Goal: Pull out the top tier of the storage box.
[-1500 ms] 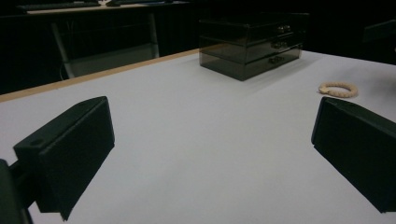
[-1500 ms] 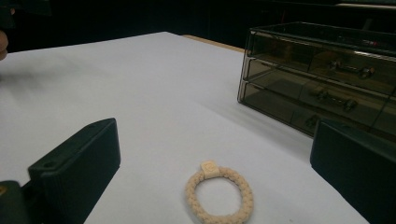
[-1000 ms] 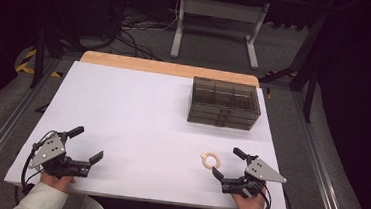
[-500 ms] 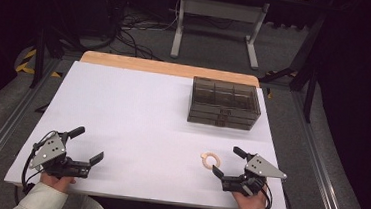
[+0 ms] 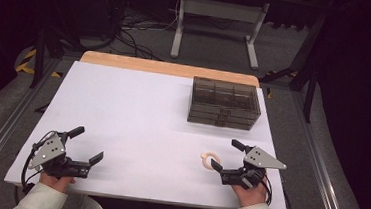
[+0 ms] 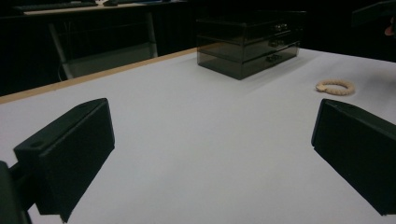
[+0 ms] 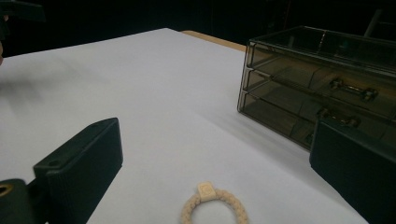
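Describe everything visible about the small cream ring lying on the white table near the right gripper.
The ring is a small cream loop that looks braided or twisted like cord, with one squarish bead of the same colour on it. It lies flat on the white table, in front of the smoky drawer box and apart from it. The right gripper sits just beside it, jaws spread wide and not touching it. Nothing else touches it.

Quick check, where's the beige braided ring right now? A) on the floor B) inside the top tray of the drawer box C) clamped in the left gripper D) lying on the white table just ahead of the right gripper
D: the beige ring lies flat on the white table ahead of the open right gripper, apart from the drawer box.
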The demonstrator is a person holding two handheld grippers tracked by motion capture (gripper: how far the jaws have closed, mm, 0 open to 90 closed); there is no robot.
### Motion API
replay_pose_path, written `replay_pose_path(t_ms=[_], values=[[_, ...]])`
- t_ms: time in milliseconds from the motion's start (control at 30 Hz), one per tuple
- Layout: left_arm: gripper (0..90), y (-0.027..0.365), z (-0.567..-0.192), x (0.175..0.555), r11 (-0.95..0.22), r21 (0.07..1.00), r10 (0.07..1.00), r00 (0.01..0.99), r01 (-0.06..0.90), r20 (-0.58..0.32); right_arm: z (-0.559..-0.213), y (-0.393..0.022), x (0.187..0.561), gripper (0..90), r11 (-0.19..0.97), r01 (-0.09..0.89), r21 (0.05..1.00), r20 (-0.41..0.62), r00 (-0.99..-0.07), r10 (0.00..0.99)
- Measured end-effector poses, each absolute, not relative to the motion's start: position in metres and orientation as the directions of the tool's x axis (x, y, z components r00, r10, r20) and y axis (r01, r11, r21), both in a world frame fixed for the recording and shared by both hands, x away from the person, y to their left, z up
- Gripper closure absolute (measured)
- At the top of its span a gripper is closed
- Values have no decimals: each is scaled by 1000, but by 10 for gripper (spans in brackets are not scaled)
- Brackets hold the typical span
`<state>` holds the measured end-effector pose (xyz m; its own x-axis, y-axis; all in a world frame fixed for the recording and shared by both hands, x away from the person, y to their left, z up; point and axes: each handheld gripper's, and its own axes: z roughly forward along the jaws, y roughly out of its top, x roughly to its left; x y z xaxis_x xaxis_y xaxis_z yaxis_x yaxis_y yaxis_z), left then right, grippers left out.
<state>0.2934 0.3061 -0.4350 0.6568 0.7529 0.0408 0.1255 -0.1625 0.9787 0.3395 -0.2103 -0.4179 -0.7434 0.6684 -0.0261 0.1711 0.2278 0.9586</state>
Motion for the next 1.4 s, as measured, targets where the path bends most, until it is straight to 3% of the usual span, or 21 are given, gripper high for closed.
replay_pose_path(t_ms=[667,1000,1267,1400], values=[[2,306,-435,294,-157,979,754,656,132,33,-405,-209,358,13,167,126,978,-6,-780,626],[2,306,-435,294,-156,979,752,658,130,32,-397,-203,359,26,301,66,951,-136,-787,602],[2,306,-435,295,-157,978,754,657,136,30,-380,-191,353,80,532,-21,846,-390,-704,593],[2,306,-435,295,-155,978,758,652,137,29,-378,-188,353,90,586,-33,810,-448,-680,581]])
